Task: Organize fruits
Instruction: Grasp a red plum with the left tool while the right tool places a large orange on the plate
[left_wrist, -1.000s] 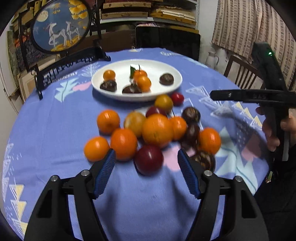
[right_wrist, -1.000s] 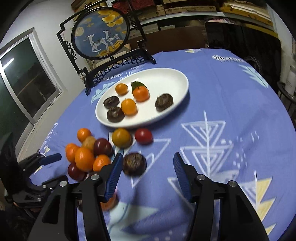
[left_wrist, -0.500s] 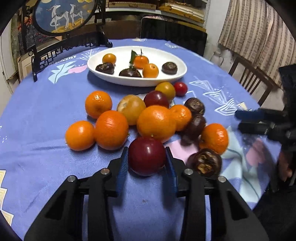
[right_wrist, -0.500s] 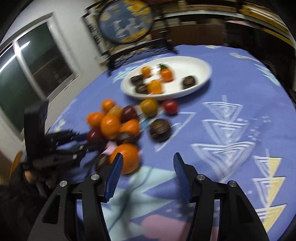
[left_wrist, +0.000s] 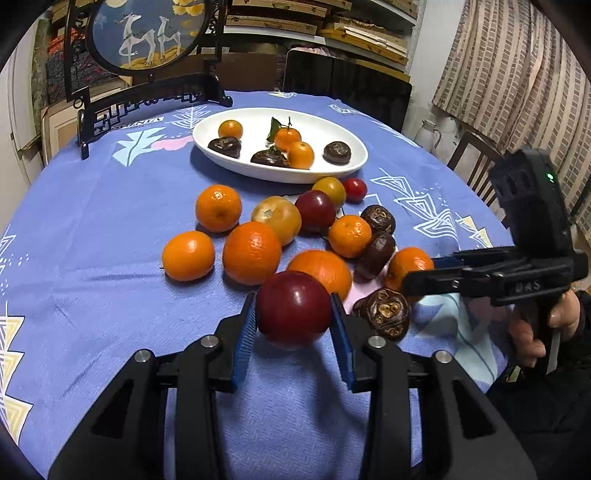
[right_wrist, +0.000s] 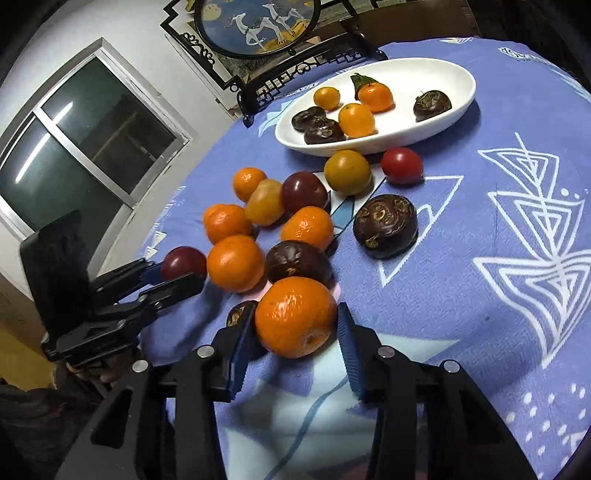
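My left gripper (left_wrist: 293, 325) is shut on a dark red plum (left_wrist: 293, 312), held just above the blue cloth; it also shows in the right wrist view (right_wrist: 183, 262). My right gripper (right_wrist: 295, 332) is shut on an orange (right_wrist: 295, 317), which shows in the left wrist view (left_wrist: 408, 267) between the right gripper's fingers (left_wrist: 443, 275). A white oval plate (left_wrist: 332, 127) at the back holds small oranges and dark fruits. Several oranges, plums and dark wrinkled fruits lie loose on the cloth in front of the plate.
A round decorative screen on a black stand (left_wrist: 147, 44) stands behind the plate at the back left. A chair (left_wrist: 469, 158) stands at the table's right edge. A window (right_wrist: 85, 136) is on the left wall. The round table has a blue patterned cloth (left_wrist: 110, 295).
My left gripper closed on the dark red plum and lifted it slightly. My right gripper moved left to the fruit pile and closed on an orange.
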